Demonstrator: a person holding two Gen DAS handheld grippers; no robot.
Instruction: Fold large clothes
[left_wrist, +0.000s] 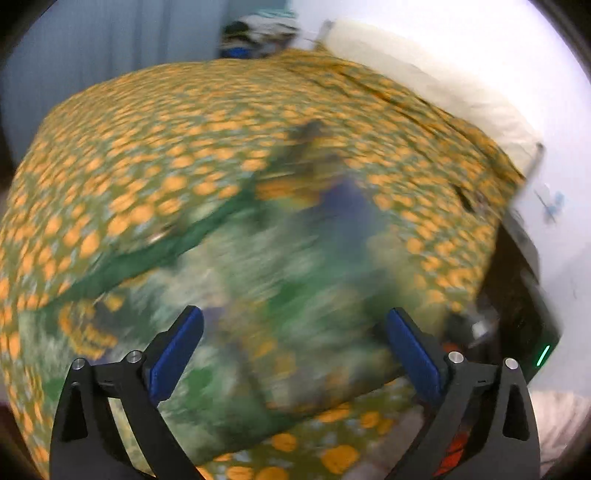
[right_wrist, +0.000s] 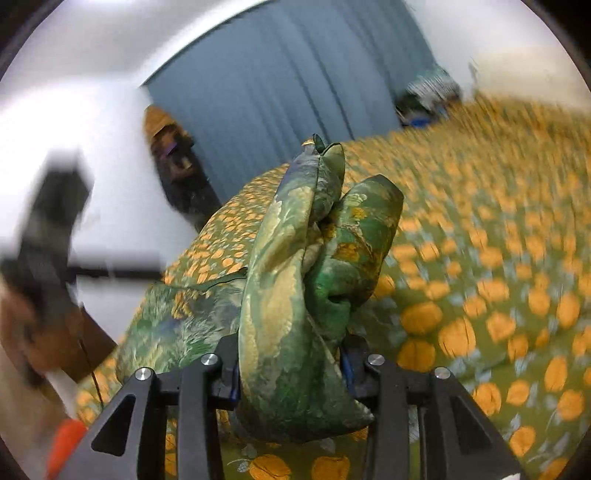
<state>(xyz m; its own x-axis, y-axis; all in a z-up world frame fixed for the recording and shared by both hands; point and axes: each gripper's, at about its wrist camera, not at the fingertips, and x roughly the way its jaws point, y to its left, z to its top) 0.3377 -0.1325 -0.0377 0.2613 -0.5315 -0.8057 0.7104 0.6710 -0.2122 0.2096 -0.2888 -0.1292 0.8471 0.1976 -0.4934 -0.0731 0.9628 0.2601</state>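
My right gripper (right_wrist: 291, 373) clamps the green garment's (right_wrist: 295, 295) bunched edge, its length trailing toward my wide-open, empty left gripper (left_wrist: 295, 343) over the bedspread (right_wrist: 480, 258).

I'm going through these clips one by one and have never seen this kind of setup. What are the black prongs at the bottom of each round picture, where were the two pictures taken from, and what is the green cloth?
There is no robot here: a person holds a two-finger gripper in each hand, and a fisheye camera on each one looks forward along its fingers, hence the round, bent pictures.

The left wrist view shows the left gripper with its blue-padded fingers spread wide and nothing between them. It points down at a green patterned garment, blurred by motion, lying on a bed covered by an orange-flowered bedspread.

The right wrist view shows the right gripper closed on a bunched fold of the same garment, lifted above the bedspread. Behind it hang blue-grey curtains. The dark blurred shape at the left edge is probably the other gripper, but that is not certain.
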